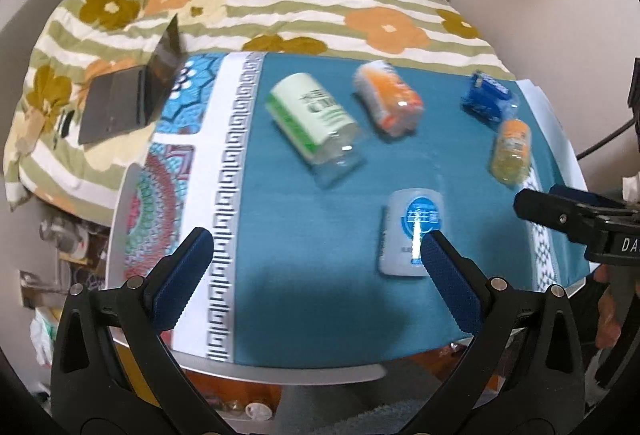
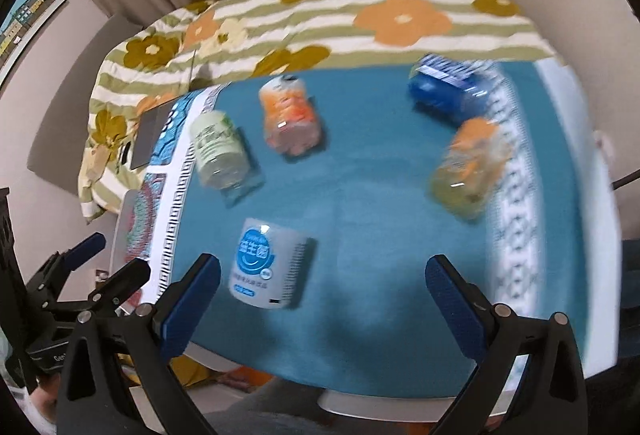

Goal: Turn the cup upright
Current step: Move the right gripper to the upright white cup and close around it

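Several plastic cups lie on their sides on a teal cloth [image 1: 304,235]. A white cup with a blue round label [image 1: 412,231] lies nearest, also in the right wrist view [image 2: 268,267]. A green-labelled cup [image 1: 316,123], an orange cup [image 1: 388,99], a blue cup [image 1: 488,99] and a yellow-orange cup [image 1: 512,151] lie farther back. My left gripper [image 1: 316,247] is open and empty, its right finger just in front of the white cup. My right gripper [image 2: 324,275] is open and empty, the white cup beside its left finger.
An open laptop [image 1: 132,95] sits on a flowered bedcover [image 1: 320,7] behind the table. The cloth has a patterned white border [image 1: 228,195] at the left. The table's front edge [image 1: 280,371] is close below my left gripper. The views are motion-blurred.
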Action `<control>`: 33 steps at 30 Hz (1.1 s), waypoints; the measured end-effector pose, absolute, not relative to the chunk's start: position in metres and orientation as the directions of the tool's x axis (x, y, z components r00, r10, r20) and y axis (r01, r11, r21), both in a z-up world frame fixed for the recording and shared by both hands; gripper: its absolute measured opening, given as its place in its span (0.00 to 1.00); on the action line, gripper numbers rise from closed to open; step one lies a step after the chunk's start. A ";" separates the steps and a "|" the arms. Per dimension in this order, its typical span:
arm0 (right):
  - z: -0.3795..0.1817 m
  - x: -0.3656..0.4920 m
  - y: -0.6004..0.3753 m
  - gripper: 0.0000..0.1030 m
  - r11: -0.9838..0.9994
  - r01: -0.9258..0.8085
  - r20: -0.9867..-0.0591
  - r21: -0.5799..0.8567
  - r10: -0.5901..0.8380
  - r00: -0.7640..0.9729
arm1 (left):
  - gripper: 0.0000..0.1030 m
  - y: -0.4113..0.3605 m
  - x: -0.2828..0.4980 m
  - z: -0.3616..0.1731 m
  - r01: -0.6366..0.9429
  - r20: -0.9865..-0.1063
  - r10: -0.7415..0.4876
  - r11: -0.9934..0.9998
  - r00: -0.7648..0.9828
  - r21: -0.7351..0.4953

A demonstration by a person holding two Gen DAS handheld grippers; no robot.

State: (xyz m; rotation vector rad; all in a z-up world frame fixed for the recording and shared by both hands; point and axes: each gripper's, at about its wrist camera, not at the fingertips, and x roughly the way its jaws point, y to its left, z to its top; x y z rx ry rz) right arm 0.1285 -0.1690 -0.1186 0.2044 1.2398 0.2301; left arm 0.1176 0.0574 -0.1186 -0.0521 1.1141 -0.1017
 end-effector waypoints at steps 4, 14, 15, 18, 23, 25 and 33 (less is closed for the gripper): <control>-0.134 0.136 -0.139 0.99 0.950 -0.065 -0.910 0.305 0.311 0.273 | 1.00 0.082 0.122 -0.130 0.026 -0.904 -0.097 0.995 0.417 -0.094; -0.177 0.159 -0.125 0.98 0.915 0.065 -0.908 0.398 0.384 0.166 | 1.00 0.111 0.117 -0.147 -0.003 -0.912 -0.106 0.993 0.396 -0.117; -0.180 0.161 -0.126 0.97 0.912 0.076 -0.909 0.402 0.388 0.149 | 1.00 0.113 0.117 -0.150 -0.005 -0.914 -0.106 0.993 0.391 -0.117; -0.199 0.169 -0.130 0.89 0.905 0.113 -0.911 0.411 0.404 0.083 | 1.00 0.121 0.118 -0.164 -0.014 -0.924 -0.116 0.991 0.365 -0.130; -0.213 0.179 -0.133 0.84 0.902 0.135 -0.911 0.410 0.412 0.015 | 1.00 0.133 0.125 -0.184 -0.033 -0.936 -0.130 0.988 0.327 -0.149; -0.217 0.182 -0.134 0.83 0.899 0.146 -0.907 0.414 0.420 -0.013 | 1.00 0.136 0.128 -0.187 -0.040 -0.936 -0.136 0.987 0.325 -0.157; -0.228 0.197 -0.142 0.63 0.894 0.159 -0.895 0.419 0.436 -0.093 | 1.00 0.143 0.144 -0.192 -0.058 -0.933 -0.159 0.981 0.323 -0.187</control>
